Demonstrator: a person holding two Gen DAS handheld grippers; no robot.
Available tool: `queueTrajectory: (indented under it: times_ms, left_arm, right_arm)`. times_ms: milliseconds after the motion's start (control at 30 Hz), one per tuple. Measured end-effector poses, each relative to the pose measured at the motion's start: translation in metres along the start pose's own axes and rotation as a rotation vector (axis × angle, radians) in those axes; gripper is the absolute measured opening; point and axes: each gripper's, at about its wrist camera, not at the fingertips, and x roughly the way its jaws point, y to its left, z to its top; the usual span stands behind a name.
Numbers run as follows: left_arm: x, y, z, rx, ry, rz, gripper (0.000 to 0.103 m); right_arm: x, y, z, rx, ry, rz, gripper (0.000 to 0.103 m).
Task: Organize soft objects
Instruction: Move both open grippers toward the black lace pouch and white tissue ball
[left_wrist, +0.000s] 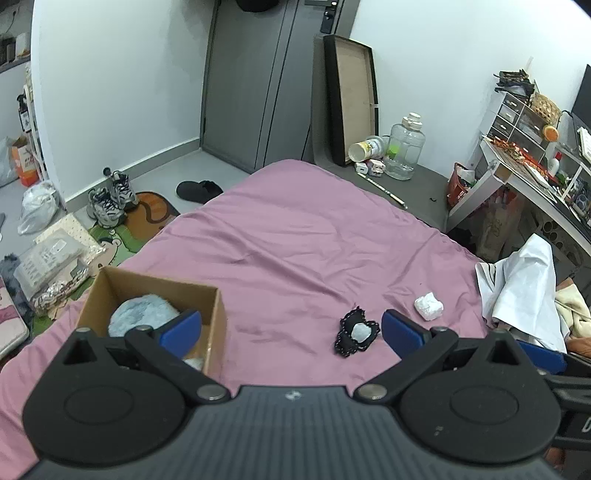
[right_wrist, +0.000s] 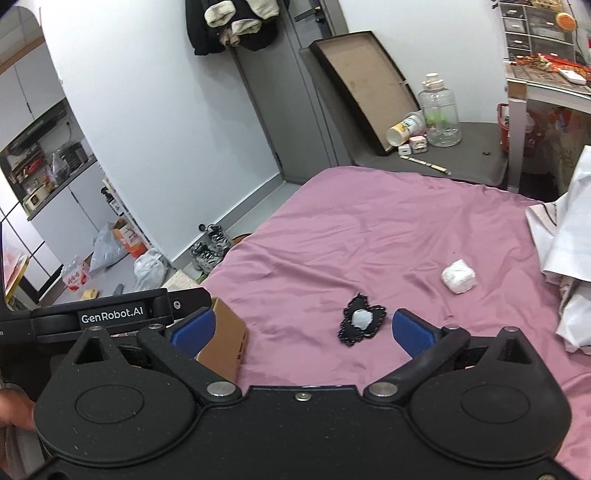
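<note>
though spread wide, both grippers' jaws empty above the bed (left_wrist: 295, 229)

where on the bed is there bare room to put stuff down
The far half of the sheet is bare, from the black toy up to the foot end. Crowded: box at near left, white wad and clothes at right.

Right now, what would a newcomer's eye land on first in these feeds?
The pink bedsheet fills both views. Near its left edge stands a cardboard box with a fluffy pale-blue item inside; out on the sheet lie a black patch with a white centre and, to its right, a white wad.
</note>
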Motion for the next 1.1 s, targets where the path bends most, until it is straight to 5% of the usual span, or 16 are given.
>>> queueTrajectory:
  times_ms: [1100]
  left_arm:
    - [0.101,-0.08,-0.004,0.083,0.107,-0.023,0.102]
  right_arm:
    - [0.025,-0.131,0.011,0.211,-0.035,-0.169,0.1]
